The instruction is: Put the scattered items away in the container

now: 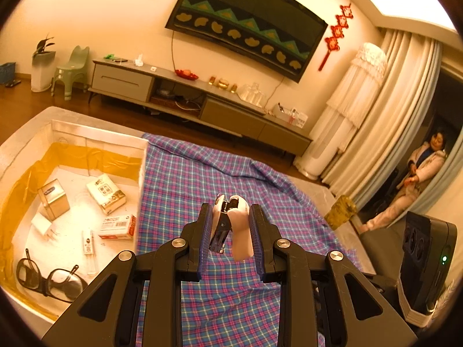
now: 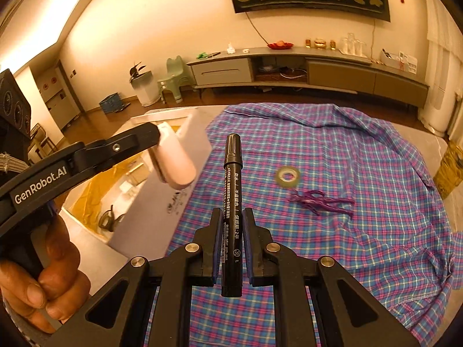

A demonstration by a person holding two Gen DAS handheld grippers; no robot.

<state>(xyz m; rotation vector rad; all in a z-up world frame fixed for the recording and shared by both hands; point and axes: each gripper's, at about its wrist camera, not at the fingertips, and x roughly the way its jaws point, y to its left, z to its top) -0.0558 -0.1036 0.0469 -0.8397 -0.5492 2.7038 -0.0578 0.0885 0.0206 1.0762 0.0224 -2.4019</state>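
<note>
The left gripper (image 1: 228,231) clamps a pink stapler (image 1: 235,228) above the cloth (image 1: 185,179) just beside the box (image 1: 143,156) rim, the right gripper (image 2: 232,225) clamps a marker (image 2: 231,202), and only its view shows 1 tape roll (image 2: 287,175) and purple string (image 2: 321,201) on open cloth.

We inspect two matching hand-held units. The left gripper (image 1: 229,240) and the right gripper (image 2: 233,244) are matte black plastic, each with two angular linkage arms carrying triangular cut-outs and round silver pivot pins. The fingers (image 1: 204,238) carry ribbed blue pads on their inner faces. In the right wrist view, the left unit's side bears white "GenRobot.AI" lettering and one small recessed screw. A bare hand (image 2: 43,274) wraps its black pistol-style handle; we see no sleeve.
</note>
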